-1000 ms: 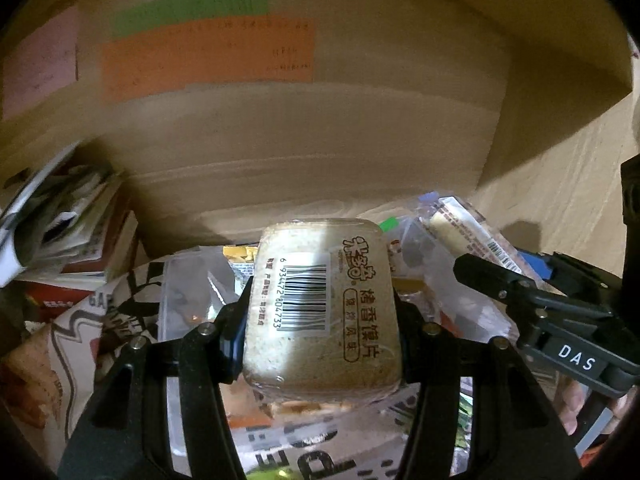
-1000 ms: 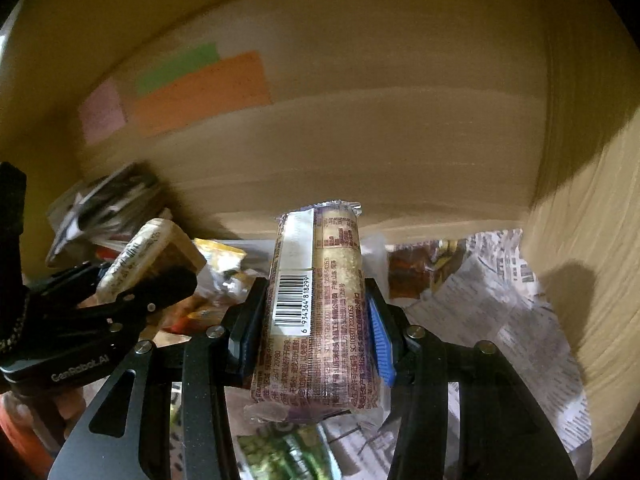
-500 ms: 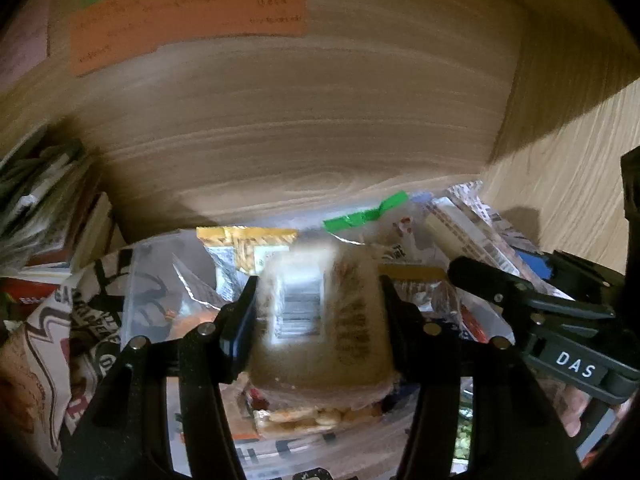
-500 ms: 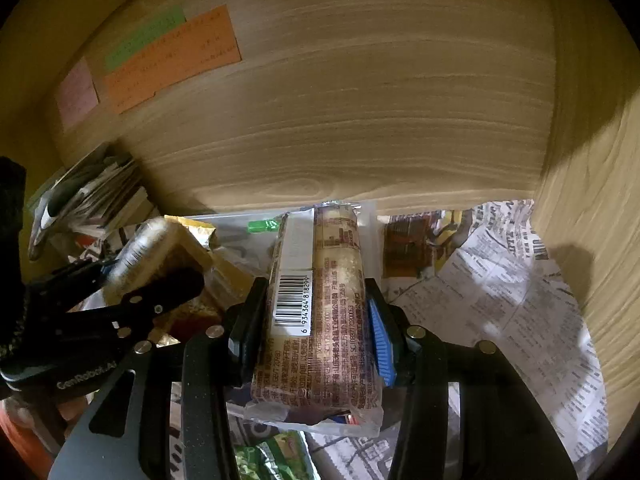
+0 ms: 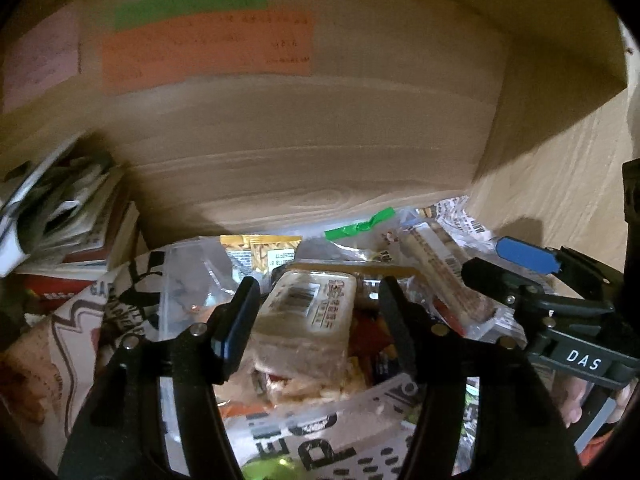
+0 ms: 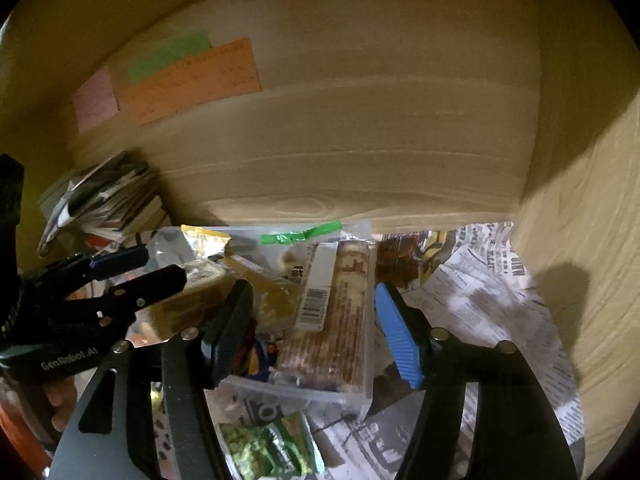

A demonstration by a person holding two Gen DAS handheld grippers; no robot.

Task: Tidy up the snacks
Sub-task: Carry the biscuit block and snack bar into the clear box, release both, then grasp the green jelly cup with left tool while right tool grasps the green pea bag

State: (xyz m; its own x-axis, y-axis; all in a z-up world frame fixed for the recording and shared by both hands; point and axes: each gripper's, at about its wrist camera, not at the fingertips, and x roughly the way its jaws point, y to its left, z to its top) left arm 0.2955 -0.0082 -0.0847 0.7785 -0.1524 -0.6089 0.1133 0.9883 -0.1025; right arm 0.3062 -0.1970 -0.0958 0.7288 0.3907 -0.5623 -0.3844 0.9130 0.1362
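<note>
My left gripper [image 5: 316,312] is open. A beige wrapped bread-slice snack with a barcode [image 5: 308,312] lies between its fingers on the snack pile, free of the pads. My right gripper [image 6: 312,320] is open too. A brown wrapped biscuit pack with a barcode [image 6: 340,304] lies between its fingers on a clear bag [image 6: 304,388]. The right gripper [image 5: 520,276] shows at the right of the left wrist view, the left gripper [image 6: 120,276] at the left of the right wrist view.
This is a wooden cabinet with sticky notes [image 5: 208,48] on its back wall. A stack of books and papers [image 5: 60,216] fills the left corner. Newspaper [image 6: 500,300] lines the floor at the right. A yellow packet [image 5: 260,252], a green-tied bag [image 5: 360,224] and green peas [image 6: 268,448] lie around.
Both grippers opened and let go of their snacks. The bread-slice snack and the biscuit pack now lie on the pile. Both grippers have drawn back a little.
</note>
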